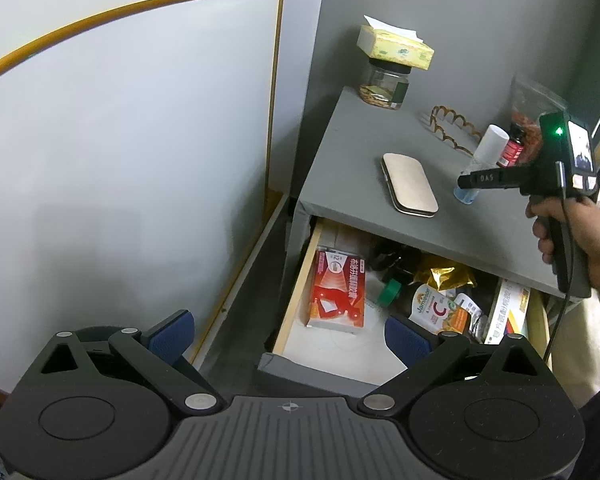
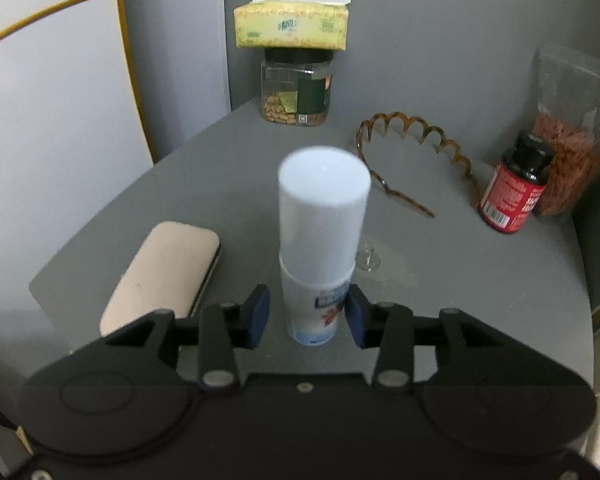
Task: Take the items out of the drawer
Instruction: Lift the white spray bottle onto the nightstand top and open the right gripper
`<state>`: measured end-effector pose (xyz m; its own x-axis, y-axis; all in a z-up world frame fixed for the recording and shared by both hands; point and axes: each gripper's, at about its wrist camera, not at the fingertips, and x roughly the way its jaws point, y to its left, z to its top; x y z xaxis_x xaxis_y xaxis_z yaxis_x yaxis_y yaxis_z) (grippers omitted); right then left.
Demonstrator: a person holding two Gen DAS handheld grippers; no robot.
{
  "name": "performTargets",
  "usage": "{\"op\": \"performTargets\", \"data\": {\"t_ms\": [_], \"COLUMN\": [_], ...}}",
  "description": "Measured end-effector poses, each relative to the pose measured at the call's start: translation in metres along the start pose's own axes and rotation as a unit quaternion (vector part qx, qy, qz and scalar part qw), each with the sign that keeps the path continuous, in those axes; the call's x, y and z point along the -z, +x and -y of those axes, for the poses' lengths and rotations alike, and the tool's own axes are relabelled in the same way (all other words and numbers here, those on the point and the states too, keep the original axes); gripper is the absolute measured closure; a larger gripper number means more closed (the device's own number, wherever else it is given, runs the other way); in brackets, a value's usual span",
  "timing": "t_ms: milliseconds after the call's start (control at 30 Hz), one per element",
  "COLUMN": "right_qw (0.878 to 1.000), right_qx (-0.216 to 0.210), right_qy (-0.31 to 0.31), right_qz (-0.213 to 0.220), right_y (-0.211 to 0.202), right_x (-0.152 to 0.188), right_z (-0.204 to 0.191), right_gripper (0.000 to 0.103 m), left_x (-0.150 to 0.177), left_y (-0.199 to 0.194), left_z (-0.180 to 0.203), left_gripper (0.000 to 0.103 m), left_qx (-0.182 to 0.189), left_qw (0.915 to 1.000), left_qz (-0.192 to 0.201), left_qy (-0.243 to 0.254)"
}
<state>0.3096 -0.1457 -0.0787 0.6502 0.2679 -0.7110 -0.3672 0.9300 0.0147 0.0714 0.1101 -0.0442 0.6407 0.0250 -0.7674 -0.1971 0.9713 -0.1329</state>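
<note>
The drawer of the grey nightstand stands open below its top. Inside lie a red box, a gold foil pack, a dark vitamin bottle, a green-capped item and a white box. My left gripper is open and empty above the drawer's front. My right gripper is over the nightstand top, its blue pads on either side of a white spray bottle that stands upright; the left pad shows a small gap. The bottle and gripper also show in the left wrist view.
On the nightstand top lie a beige case, a brown wavy headband, a red pill bottle, a bag of red snacks, and a nut jar under a tissue pack. A white panel stands left.
</note>
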Motion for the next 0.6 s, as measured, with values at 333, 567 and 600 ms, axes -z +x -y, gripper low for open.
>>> {"op": "performTargets", "data": {"t_ms": [333, 567, 600], "right_qw": [1.0, 0.998, 0.997], "right_qx": [0.026, 0.012, -0.002], "right_qy": [0.003, 0.043, 0.053], "right_qz": [0.011, 0.044, 0.049], "right_y": [-0.014, -0.044, -0.048], "right_x": [0.007, 0.021, 0.027], "right_z": [-0.016, -0.021, -0.024], "right_gripper": [0.058, 0.057, 0.057], "left_x": [0.0, 0.0, 0.0], "left_y": [-0.001, -0.001, -0.001], "left_z": [0.003, 0.002, 0.003], "left_gripper": [0.003, 0.003, 0.003], "left_qx": [0.004, 0.006, 0.006], "left_qw": [1.0, 1.0, 0.9999], "left_qz": [0.001, 0.001, 0.001], "left_qy": [0.005, 0.007, 0.008]}}
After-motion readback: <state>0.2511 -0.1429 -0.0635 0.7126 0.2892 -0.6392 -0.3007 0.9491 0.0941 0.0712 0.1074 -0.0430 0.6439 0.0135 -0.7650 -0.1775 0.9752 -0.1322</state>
